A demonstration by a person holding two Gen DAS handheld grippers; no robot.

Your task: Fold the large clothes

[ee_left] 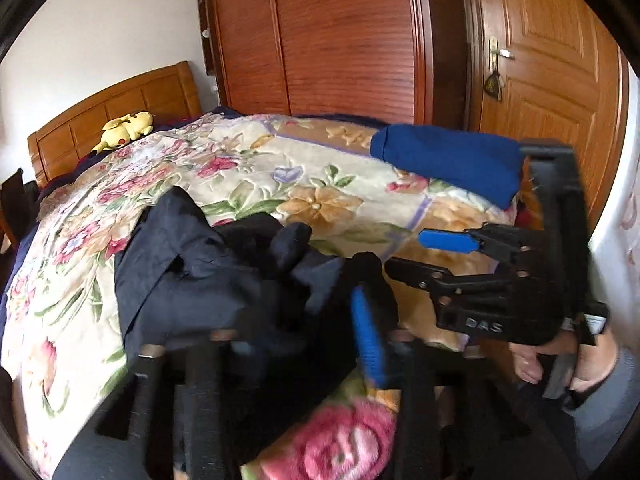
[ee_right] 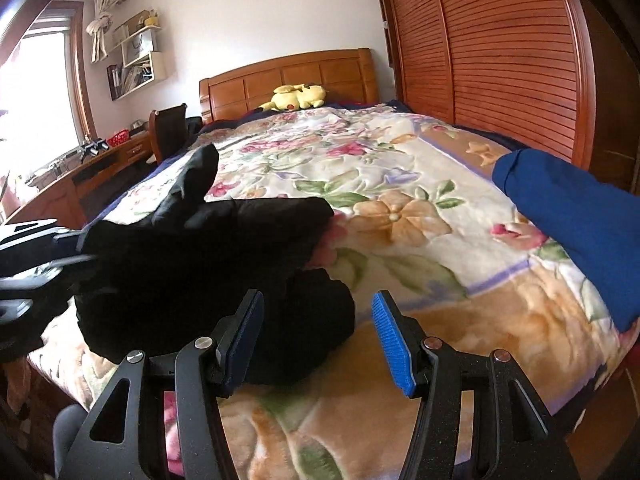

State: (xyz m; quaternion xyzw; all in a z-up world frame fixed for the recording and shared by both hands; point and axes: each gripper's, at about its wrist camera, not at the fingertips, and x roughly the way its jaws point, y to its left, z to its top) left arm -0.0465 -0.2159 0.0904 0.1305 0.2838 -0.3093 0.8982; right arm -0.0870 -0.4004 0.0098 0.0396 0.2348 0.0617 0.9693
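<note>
A dark navy garment (ee_left: 208,268) lies bunched on the floral blanket (ee_left: 256,168) near the bed's foot. In the left wrist view it fills the space between my left gripper's fingers; only the right blue pad (ee_left: 366,336) shows, so my left gripper (ee_left: 280,340) looks shut on the garment. In the right wrist view the garment (ee_right: 208,264) lies just ahead, with my left gripper (ee_right: 36,264) at its left end. My right gripper (ee_right: 316,340) is open and empty, its pads apart beside the cloth; it also shows in the left wrist view (ee_left: 412,254).
A folded blue garment (ee_left: 448,160) lies at the bed's right edge, also in the right wrist view (ee_right: 576,224). A yellow plush toy (ee_right: 298,98) sits by the wooden headboard (ee_right: 288,76). A louvred wardrobe (ee_right: 500,60) and a door (ee_left: 548,60) stand to the right, a desk (ee_right: 76,176) to the left.
</note>
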